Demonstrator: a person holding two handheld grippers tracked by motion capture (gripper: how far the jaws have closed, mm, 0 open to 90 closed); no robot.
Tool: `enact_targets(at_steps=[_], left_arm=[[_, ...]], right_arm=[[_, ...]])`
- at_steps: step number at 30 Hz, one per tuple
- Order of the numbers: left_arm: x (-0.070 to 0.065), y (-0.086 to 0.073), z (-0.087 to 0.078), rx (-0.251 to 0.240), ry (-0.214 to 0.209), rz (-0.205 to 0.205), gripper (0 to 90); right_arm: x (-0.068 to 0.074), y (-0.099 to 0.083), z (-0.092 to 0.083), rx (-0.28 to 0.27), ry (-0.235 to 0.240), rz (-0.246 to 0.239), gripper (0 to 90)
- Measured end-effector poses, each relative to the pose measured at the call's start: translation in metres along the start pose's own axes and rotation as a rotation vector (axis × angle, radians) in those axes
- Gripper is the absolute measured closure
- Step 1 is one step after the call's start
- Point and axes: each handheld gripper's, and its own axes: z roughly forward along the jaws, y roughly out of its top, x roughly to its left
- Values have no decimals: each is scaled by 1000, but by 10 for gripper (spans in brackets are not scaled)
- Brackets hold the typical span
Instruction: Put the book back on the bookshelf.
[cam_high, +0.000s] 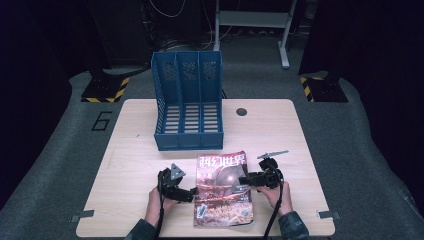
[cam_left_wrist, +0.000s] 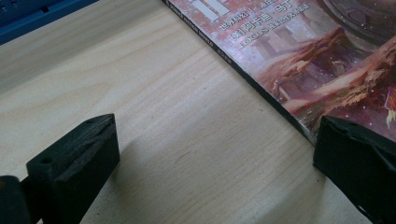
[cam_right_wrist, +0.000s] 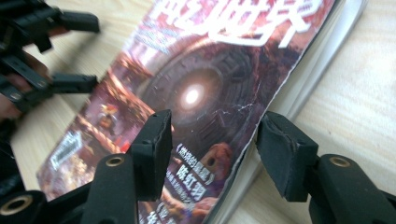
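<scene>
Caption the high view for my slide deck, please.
Two hand-held grippers, left and right, flank a red-covered magazine before a blue file rack.

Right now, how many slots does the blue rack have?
3. The blue rack stands at the table's far side; its slots sit side by side: left, middle, right. All look empty.

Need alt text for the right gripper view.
The right gripper straddles the open edge of a magazine lying on a wooden table, jaws apart, one over the cover, one beside the pages. The left gripper sits at the far edge.
</scene>
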Motion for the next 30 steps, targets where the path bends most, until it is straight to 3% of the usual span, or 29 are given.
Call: enact_targets(at_steps=[3, 9, 22, 30], left_arm=[[0, 0, 0, 0, 0, 0, 2], [0, 0, 0, -2, 3, 0, 2], [0, 0, 0, -7, -3, -5, 3], [-1, 0, 1, -9, 0, -6, 3]], right_arm=[[2, 2, -2, -36, 24, -2, 466], [5, 10, 0, -59, 23, -18, 468], [3, 32, 18, -49, 0, -17, 488], [-6, 42, 30, -38, -21, 18, 519]])
